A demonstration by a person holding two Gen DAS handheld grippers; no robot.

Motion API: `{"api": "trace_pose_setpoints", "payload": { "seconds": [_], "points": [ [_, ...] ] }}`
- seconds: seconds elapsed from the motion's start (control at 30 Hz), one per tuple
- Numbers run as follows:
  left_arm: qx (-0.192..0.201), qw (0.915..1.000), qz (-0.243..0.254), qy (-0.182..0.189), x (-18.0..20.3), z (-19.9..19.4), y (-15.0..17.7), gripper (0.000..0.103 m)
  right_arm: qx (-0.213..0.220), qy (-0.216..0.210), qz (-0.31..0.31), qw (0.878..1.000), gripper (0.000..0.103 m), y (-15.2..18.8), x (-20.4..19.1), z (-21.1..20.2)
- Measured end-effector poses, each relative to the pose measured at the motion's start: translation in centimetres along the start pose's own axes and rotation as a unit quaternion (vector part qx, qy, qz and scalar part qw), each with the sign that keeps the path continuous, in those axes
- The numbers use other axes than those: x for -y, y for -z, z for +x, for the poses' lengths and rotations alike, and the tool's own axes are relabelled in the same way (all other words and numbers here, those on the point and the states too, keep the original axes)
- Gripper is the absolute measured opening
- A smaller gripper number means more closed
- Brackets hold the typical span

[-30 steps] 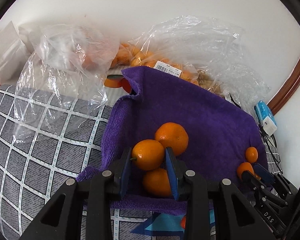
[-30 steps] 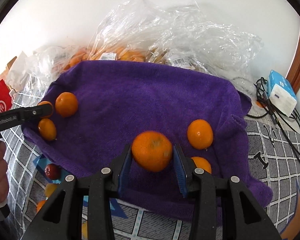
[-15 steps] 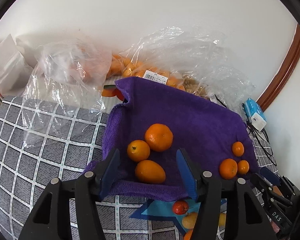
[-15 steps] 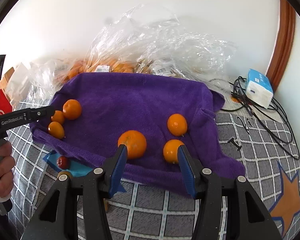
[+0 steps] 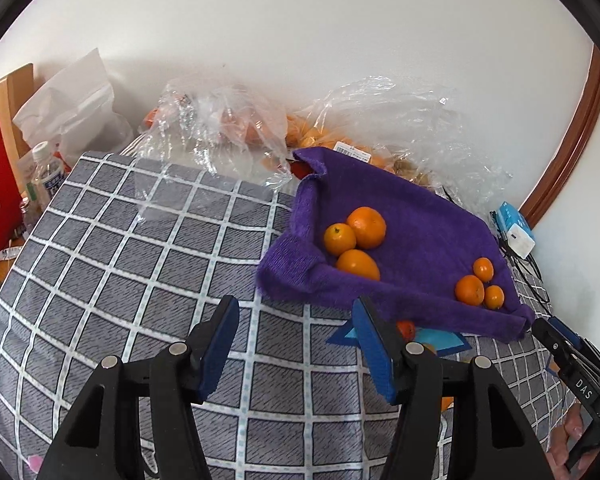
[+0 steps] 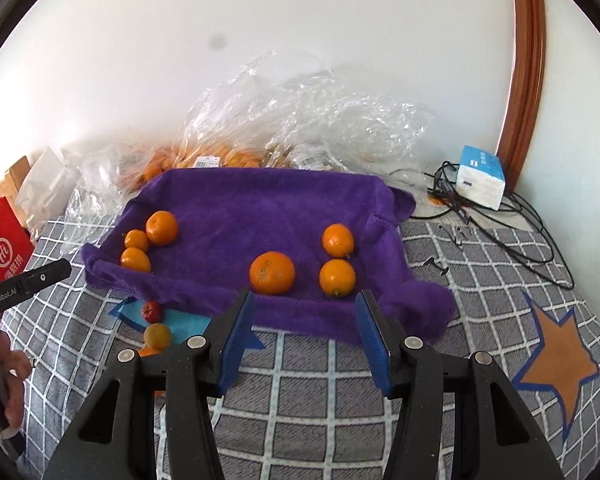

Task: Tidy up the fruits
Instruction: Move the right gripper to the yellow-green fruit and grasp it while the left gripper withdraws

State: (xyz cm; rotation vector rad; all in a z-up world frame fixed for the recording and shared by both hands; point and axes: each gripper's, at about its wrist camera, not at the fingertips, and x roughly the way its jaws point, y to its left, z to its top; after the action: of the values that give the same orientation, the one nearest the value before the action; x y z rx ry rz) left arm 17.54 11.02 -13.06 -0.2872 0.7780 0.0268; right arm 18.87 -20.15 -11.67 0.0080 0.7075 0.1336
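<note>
Six oranges on the purple towel (image 6: pixel 260 216), sorted so far into two groups: a trio (image 6: pixel 146 242) touching one another at the towel's left end, and three at the right — a large orange (image 6: pixel 272 273) near the front hem with two smaller ones (image 6: pixel 337 258) just beside it. More fruit loose off the towel's front-left corner, on the blue patch of the checked bedspread (image 6: pixel 300 392): a small red fruit (image 6: pixel 152 311) and a yellowish one (image 6: pixel 157 336) just below it.

Left tool (image 5: pixel 296 344) half wide and empty, over bare bedspread, short of the towel's near corner. Right tool (image 6: pixel 306 334) likewise half wide, nothing between the pads, at the front hem below the large orange.

Likely next: fetching the loose fruit. Best approached from above with the pads straddling one piece only; the red and yellowish fruits lie close together, so easy to nudge one away. Gentle closing advised on soft fruit. Worth avoiding any snag on the towel's raised hem, and keeping clear of the crinkled plastic bags (image 6: pixel 300 120) behind.
</note>
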Motion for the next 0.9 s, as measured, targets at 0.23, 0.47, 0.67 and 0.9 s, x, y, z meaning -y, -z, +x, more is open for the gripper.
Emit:
{"api": "trace_pose_setpoints", "payload": {
  "seconds": [0.23,0.47,0.67,0.9],
  "points": [
    [-0.013,0.9996,-0.018,-0.019,-2.7,-0.4,2.3,0.057,-0.017,-0.027,-0.003,0.999,0.052,2.0,-1.0,0.0],
    [-0.031,0.9991,-0.016,-0.025,-4.2,0.8,4.2,0.057,-0.030,-0.051,-0.006,0.998,0.050,3.4,-2.1,0.4],
    [-0.015,0.9996,-0.017,-0.017,-4.7,0.8,4.9,0.055,-0.041,-0.056,-0.032,0.997,0.043,4.3,-3.7,1.7],
    [0.001,0.9990,-0.044,0.010,-5.3,0.4,5.4,0.055,-0.058,-0.065,-0.045,0.995,0.035,4.8,-4.4,3.6]
  ]
}}
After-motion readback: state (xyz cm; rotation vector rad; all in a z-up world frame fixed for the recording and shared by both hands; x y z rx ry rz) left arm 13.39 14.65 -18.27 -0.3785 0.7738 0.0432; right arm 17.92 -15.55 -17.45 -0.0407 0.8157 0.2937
